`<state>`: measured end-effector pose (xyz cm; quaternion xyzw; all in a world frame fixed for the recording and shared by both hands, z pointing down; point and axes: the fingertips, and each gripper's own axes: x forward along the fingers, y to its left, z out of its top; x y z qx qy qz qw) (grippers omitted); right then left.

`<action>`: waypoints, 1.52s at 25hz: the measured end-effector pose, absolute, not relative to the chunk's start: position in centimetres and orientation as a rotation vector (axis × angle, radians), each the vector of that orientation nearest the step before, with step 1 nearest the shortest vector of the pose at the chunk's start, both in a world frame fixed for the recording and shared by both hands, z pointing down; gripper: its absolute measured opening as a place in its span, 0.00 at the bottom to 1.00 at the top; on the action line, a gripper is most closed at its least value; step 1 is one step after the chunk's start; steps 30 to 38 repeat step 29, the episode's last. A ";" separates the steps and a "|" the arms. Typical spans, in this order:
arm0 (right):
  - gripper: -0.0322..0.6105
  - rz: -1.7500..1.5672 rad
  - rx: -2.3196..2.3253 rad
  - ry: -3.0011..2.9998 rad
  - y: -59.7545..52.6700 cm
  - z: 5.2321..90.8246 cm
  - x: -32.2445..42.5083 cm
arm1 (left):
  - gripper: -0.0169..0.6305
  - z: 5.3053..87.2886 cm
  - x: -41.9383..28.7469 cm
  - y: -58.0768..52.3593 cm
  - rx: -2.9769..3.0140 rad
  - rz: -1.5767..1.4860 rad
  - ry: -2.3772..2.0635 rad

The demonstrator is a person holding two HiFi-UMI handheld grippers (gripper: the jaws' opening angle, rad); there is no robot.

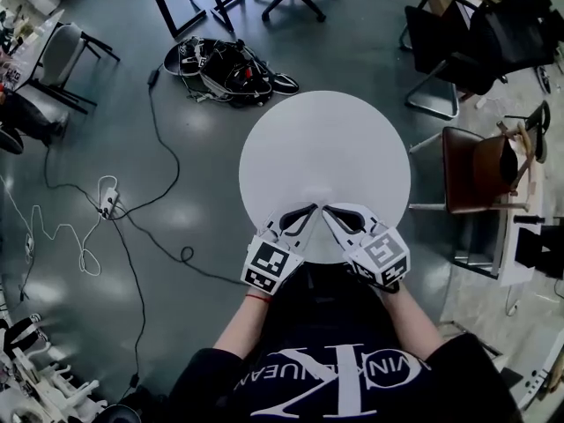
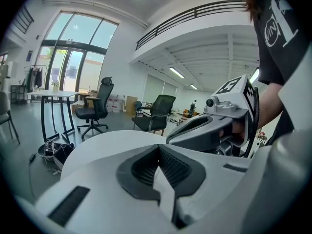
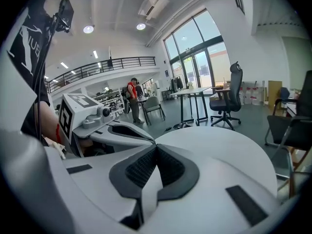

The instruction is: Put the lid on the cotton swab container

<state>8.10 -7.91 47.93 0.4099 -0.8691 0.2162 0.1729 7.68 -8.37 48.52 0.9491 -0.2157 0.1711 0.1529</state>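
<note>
Item 1, my left gripper (image 1: 312, 208): clenched, the dark ribbed pads pressed together with nothing between them. It lies over the near edge of the table, pointing forward and to my right.

Item 2, my right gripper (image 1: 328, 208): clenched likewise, pads closed and empty. It lies over the same edge and points forward and to my left. Its tip meets the left gripper's tip, or seems to, as the head view is too small for me to be sure that they touch.

Item 3, round white table (image 1: 326, 139): directly in front of me.

Item 4, cotton swab container and lid: I cannot place either one from these views.

Item 5, floor: a tangle of cables (image 1: 225, 69) beyond the table, and a power strip (image 1: 107, 197) with trailing cord to my left.

Item 6, brown chair (image 1: 476, 173): just beside the table on my right.
</note>
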 end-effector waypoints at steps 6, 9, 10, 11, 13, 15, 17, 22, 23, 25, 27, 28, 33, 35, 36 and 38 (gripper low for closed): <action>0.05 0.625 1.271 -2.453 -6.9 46.7 7.9 | 0.04 47.3 6.7 -7.2 2.760 0.469 -0.607; 0.05 0.614 1.313 -2.445 -6.2 46.1 7.5 | 0.04 46.8 6.2 -6.6 2.775 0.456 -0.595; 0.05 0.612 1.327 -2.443 -5.9 45.9 7.4 | 0.04 46.7 6.0 -6.4 2.778 0.452 -0.590; 0.05 0.611 1.342 -2.442 -5.6 45.7 7.3 | 0.04 46.5 5.9 -6.2 2.781 0.449 -0.584; 0.05 0.607 1.372 -2.436 -5.0 45.3 7.1 | 0.04 46.2 5.6 -5.6 2.791 0.445 -0.567; 0.05 0.603 1.407 -2.430 -4.4 45.1 7.0 | 0.04 45.8 5.3 -5.1 2.810 0.437 -0.547; 0.05 0.604 1.444 -2.426 -3.7 44.9 6.9 | 0.04 45.4 5.1 -4.3 2.829 0.428 -0.529; 0.05 0.608 1.513 -2.418 -1.7 44.6 6.7 | 0.04 45.3 4.5 -2.5 2.843 0.412 -0.503; 0.05 0.609 1.519 -2.417 -1.3 44.5 6.5 | 0.04 45.2 4.3 -2.3 2.843 0.409 -0.503; 0.05 0.607 1.521 -2.418 -0.5 44.3 6.2 | 0.04 45.0 4.1 -1.7 2.841 0.402 -0.507; 0.05 0.600 1.510 -2.419 0.4 44.1 6.0 | 0.04 44.8 4.0 -1.0 2.838 0.399 -0.511; 0.05 0.596 1.504 -2.420 0.8 44.0 5.9 | 0.04 44.7 4.0 -0.7 2.836 0.398 -0.513; 0.05 0.593 1.498 -2.421 1.3 43.9 5.8 | 0.04 44.6 3.9 -0.3 2.834 0.397 -0.516; 0.05 0.593 1.498 -2.421 1.3 43.9 5.8 | 0.04 44.6 3.9 -0.3 2.834 0.397 -0.516; 0.05 0.593 1.498 -2.421 1.3 43.9 5.8 | 0.04 44.6 3.9 -0.3 2.834 0.397 -0.516; 0.05 0.593 1.498 -2.421 1.3 43.9 5.8 | 0.04 44.6 3.9 -0.3 2.834 0.397 -0.516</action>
